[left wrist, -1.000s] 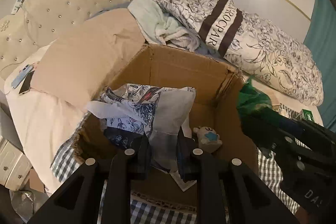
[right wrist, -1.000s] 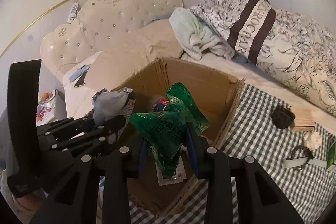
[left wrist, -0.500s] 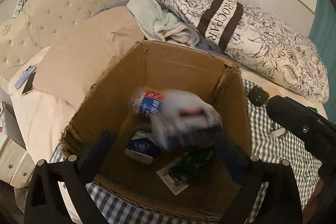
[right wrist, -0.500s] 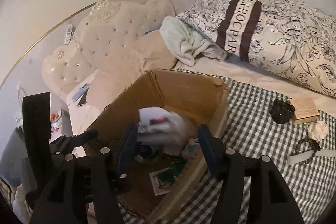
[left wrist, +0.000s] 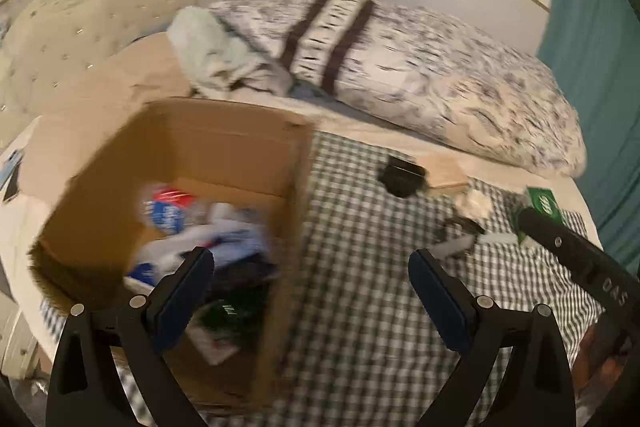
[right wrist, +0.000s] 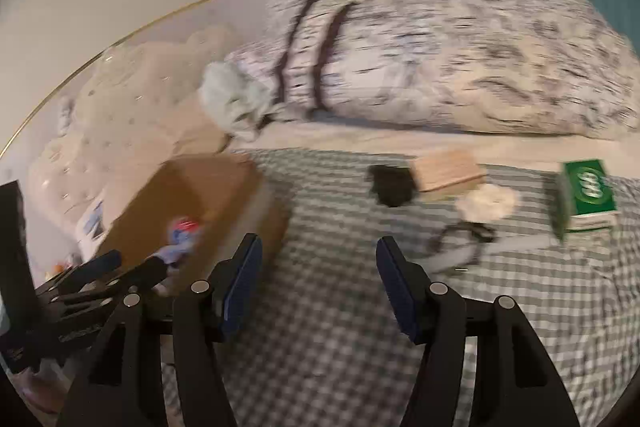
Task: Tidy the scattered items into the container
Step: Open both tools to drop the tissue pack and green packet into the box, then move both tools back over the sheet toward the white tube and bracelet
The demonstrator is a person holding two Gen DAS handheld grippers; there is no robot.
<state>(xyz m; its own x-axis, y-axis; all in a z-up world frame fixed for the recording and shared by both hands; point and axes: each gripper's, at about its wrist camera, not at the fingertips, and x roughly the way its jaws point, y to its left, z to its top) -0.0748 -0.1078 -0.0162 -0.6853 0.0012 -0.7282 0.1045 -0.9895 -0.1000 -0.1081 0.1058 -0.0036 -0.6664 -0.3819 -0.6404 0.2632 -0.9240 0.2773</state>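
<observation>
A cardboard box (left wrist: 224,131) (right wrist: 236,183) stands open on the checked bedspread (left wrist: 360,227), holding a bottle with a red and blue label (left wrist: 168,207), printed bags and a green wrapper. My left gripper (left wrist: 310,269) is open and empty over the box's right wall. My right gripper (right wrist: 318,255) is open and empty above the spread, right of the box. Scattered to the right lie a black item (right wrist: 392,185), a wooden block (right wrist: 448,169), a crumpled tissue (right wrist: 486,203), a green box (right wrist: 588,187) and a dark strap (right wrist: 460,235).
A floral pillow (right wrist: 460,67) and a pale green cloth (right wrist: 232,99) lie at the back against the wall. A tufted cream headboard (left wrist: 80,27) is at the left. A teal curtain (left wrist: 592,67) hangs on the right. Both views are motion-blurred.
Both grippers let go over the box: the printed bag and the green wrapper dropped inside. Both then swung right, away from the box toward the scattered items.
</observation>
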